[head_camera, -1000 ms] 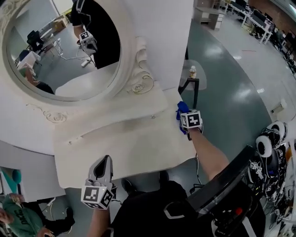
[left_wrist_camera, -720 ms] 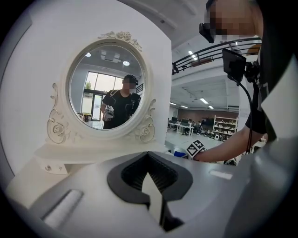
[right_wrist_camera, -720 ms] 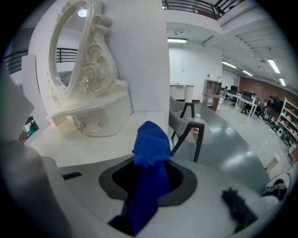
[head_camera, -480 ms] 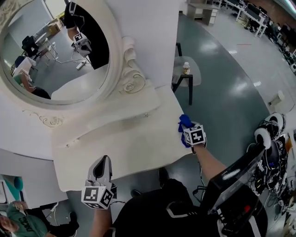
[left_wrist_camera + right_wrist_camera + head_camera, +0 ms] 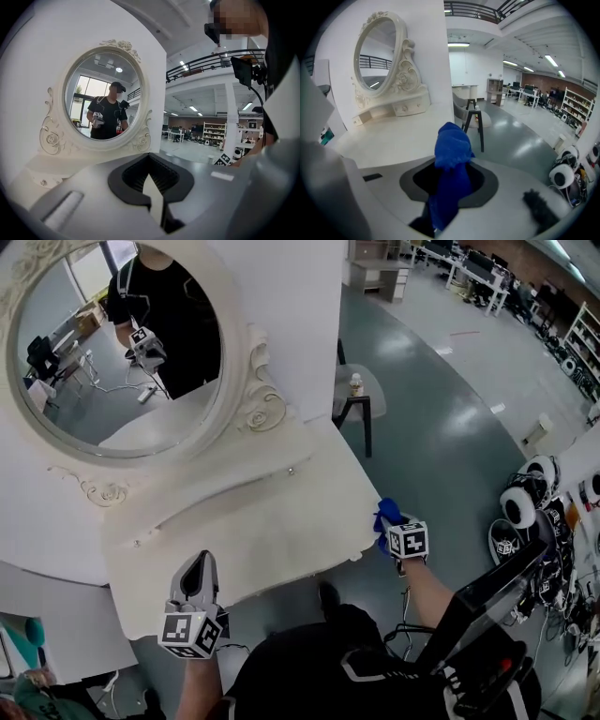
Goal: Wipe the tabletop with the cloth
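Hard to make out: the right gripper [image 5: 393, 527] is showing mostly its marker cube in the head view, with its jaws lying under the blue cloth [image 5: 386, 514]. The right gripper view is showing those jaws clamping the cloth [image 5: 451, 154], which is bunching up above them and trailing down between them. The cloth is sitting at the right front corner of the white tabletop [image 5: 272, 521], and no view is showing whether it is touching the edge. The left gripper [image 5: 198, 568] is hanging over the tabletop's near edge, its height above the surface not being readable. In its own view the left gripper [image 5: 154, 197] is holding its jaws together with nothing between them. Cut off: a person in a green top [image 5: 28, 699] is appearing only partly at the lower left corner. The black frame [image 5: 478, 634] at lower right is running out of the picture. Surroundings: an oval mirror [image 5: 117, 352] in an ornate white frame is standing at the back of the tabletop. It is reflecting a person in black [image 5: 164, 306] holding a gripper. Beyond the tabletop's right end a small glass-topped stand [image 5: 361, 399] on dark legs is carrying a bottle [image 5: 355, 384], its label being too small to read. Round white-and-black items [image 5: 525, 502] are lying on the grey floor [image 5: 450, 427] to the right. Distant shelving and desks are blurring together in the background.
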Motion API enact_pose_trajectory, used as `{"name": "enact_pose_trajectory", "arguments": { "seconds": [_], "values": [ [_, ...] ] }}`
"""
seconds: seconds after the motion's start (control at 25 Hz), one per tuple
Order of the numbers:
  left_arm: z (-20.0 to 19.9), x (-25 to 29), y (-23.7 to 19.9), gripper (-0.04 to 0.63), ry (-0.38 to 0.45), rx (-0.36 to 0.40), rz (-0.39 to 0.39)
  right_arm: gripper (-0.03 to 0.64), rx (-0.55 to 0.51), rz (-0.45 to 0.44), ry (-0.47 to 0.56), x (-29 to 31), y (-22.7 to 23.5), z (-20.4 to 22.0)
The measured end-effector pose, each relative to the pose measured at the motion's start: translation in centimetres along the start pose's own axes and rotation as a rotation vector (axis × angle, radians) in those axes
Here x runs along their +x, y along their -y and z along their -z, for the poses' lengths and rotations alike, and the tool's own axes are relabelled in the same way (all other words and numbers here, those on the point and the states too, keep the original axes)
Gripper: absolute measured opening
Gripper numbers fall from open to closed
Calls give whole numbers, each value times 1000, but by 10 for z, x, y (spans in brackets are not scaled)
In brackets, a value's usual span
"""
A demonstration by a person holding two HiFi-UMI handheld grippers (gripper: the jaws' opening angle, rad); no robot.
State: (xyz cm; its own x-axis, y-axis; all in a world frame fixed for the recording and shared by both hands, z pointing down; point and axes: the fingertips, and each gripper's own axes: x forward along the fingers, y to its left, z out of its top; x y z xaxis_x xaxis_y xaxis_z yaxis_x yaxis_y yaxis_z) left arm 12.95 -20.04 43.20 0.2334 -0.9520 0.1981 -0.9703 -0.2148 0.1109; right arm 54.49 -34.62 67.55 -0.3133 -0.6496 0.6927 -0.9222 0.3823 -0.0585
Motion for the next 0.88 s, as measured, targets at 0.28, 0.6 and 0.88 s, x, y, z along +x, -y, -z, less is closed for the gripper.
{"name": "enact_pose_trajectory", "arguments": {
  "seconds": [0.28,0.6,0.88],
  "values": [
    [-11,-24,-9,8,42,15,16,106,-16,-110,276,-54,-79,-85],
    [-32,-58,-22,8,117,44,-22,103,-141,-299,544,-146,-198,-182],
    [-46,-85,-27,8,156,42,-50,92,-208,-390,594,-186,-267,-198]
  ]
}}
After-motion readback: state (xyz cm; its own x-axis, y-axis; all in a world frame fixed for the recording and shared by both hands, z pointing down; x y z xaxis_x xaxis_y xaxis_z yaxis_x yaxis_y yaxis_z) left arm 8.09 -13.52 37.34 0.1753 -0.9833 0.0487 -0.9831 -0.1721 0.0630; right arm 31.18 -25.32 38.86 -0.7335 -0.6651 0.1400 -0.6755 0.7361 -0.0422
